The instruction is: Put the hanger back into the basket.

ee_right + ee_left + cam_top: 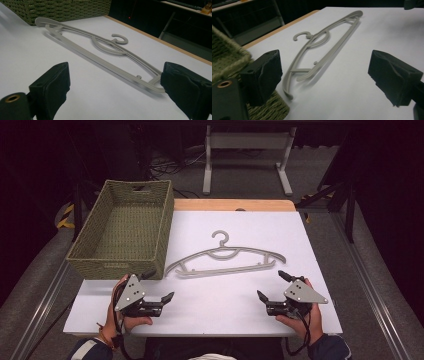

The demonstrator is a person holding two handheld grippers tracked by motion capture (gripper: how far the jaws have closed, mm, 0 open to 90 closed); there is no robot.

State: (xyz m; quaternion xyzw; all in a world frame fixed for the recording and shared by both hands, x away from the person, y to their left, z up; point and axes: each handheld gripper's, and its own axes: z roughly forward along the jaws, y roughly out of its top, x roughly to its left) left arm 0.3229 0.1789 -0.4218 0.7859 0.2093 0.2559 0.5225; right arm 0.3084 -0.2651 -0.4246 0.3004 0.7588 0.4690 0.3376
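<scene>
On the worktop (210,305), both tongs, left (159,286) and right (270,284), are gaping empty; each should be closing squarely on a hanger (226,261) end.

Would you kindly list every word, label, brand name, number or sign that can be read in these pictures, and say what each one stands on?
No readable text in any view.
Grey hanger: plain, no brand or size mark visible.
Woven basket: no tag or label.
White table: unmarked.
Grey plates on the left tool and right tool: no lettering.
Yellow and black floor stripes: a hazard marking, no words.
</scene>
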